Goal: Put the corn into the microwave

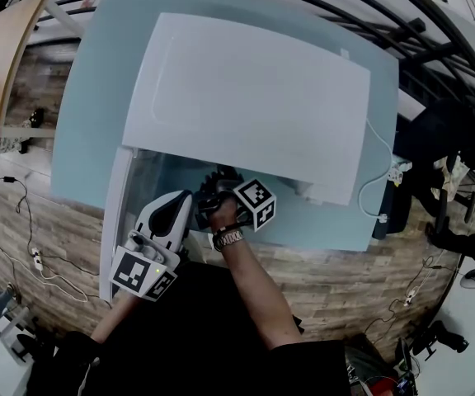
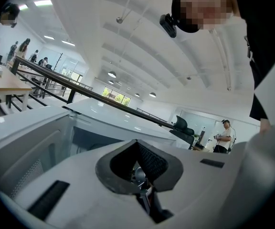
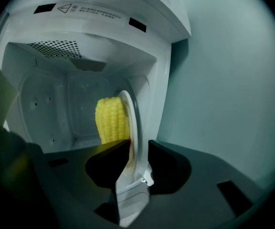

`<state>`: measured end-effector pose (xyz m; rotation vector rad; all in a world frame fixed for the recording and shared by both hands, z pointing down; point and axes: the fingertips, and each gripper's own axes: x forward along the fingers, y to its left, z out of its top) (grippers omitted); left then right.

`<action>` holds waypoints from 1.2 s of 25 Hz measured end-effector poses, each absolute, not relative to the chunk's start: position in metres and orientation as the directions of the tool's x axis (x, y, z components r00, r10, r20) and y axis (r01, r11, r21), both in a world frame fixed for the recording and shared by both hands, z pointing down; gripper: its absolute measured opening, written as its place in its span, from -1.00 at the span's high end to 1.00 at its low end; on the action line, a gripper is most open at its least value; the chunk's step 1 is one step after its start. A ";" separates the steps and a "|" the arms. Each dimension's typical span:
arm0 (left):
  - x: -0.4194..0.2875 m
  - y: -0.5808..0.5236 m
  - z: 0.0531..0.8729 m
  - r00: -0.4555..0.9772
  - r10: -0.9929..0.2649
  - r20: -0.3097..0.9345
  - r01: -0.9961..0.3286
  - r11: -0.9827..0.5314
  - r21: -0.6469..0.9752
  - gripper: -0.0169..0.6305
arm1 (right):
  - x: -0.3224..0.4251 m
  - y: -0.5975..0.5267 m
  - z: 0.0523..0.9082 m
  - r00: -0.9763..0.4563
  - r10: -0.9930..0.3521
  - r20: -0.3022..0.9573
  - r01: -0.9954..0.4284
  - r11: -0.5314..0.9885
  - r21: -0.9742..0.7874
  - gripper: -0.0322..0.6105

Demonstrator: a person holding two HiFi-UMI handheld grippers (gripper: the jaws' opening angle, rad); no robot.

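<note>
A yellow corn cob (image 3: 111, 120) lies on a white plate (image 3: 134, 128) inside the white microwave (image 1: 246, 97), seen in the right gripper view. The plate stands edge-on to that camera, its rim between the jaws of my right gripper (image 3: 138, 149). A gap shows between the rim and the right jaw, so the gripper is open. From the head view, the right gripper (image 1: 218, 181) reaches into the microwave's front opening. My left gripper (image 1: 185, 198) sits beside it at the open door (image 1: 115, 221). Its jaws (image 2: 140, 168) look shut with nothing between them.
The microwave sits on a pale blue-grey table (image 1: 93, 97), its white cable (image 1: 371, 190) trailing off the right side. The cavity's walls and perforated ceiling (image 3: 56, 46) enclose the plate. Wooden floor and black railings surround the table.
</note>
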<state>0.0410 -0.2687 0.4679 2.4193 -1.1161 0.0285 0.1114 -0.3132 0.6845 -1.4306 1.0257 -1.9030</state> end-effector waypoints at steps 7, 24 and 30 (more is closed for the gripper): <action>0.042 -0.270 0.469 0.662 -0.719 0.213 -0.729 -0.550 0.407 0.94 | 0.116 -0.322 0.684 -0.285 -0.785 0.550 -0.022 -0.569 -0.822 0.47; 0.046 -0.256 0.464 0.666 -0.716 0.207 -0.726 -0.561 0.398 0.94 | 0.113 -0.291 0.680 -0.316 -0.759 0.569 -0.067 -0.580 -0.812 0.48; 0.053 -0.240 0.460 0.664 -0.720 0.202 -0.729 -0.564 0.388 0.94 | 0.117 -0.264 0.681 -0.315 -0.738 0.597 -0.103 -0.598 -0.794 0.87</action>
